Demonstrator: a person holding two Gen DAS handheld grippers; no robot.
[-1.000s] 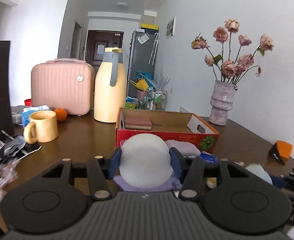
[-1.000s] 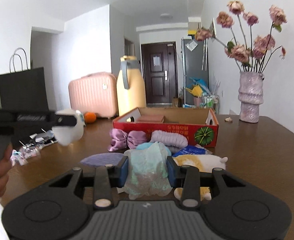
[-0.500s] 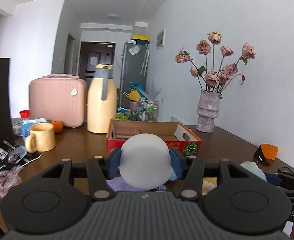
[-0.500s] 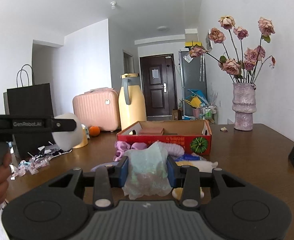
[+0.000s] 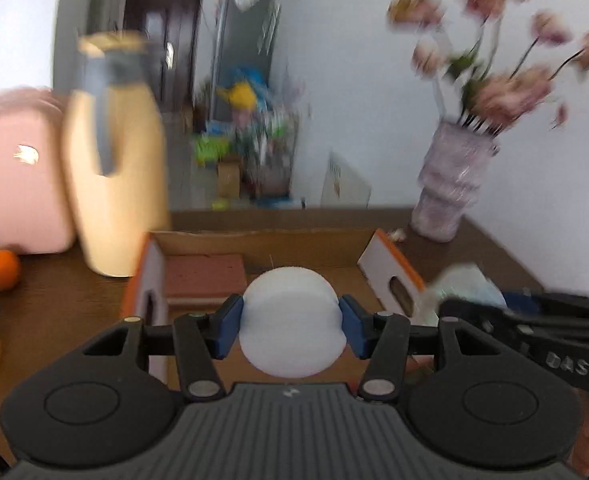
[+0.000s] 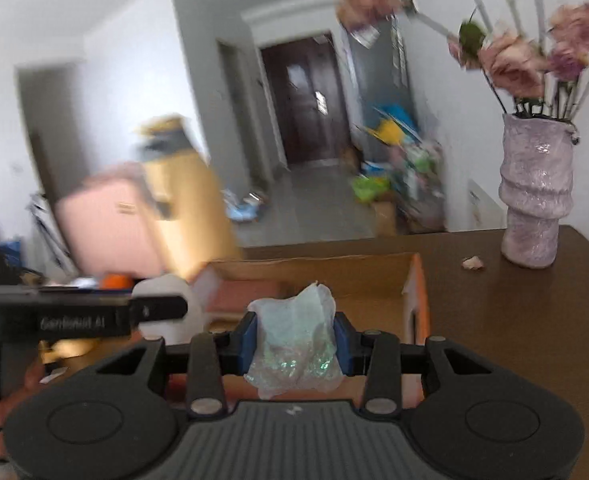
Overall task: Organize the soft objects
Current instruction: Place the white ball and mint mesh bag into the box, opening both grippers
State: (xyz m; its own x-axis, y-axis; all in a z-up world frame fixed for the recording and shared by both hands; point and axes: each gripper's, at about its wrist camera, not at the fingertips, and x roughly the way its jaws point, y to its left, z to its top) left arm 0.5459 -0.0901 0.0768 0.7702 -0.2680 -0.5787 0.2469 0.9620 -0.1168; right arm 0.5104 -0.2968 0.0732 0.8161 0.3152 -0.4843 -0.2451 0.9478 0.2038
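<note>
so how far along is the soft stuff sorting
Done: only a reddish pad lies in the cardboard box. In hand: left claw grips a white foam ball, right claw a crinkly pale pouch, both over the box. Left: release both.

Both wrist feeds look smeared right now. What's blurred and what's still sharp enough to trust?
Left wrist view: background streaked by motion blur, the yellow jug and flowers smeared; the left claw and its white ball are sharp. Right wrist view: the jug and pink case are smeared, the vase fairly crisp, the right claw and its plastic bag clear.
</note>
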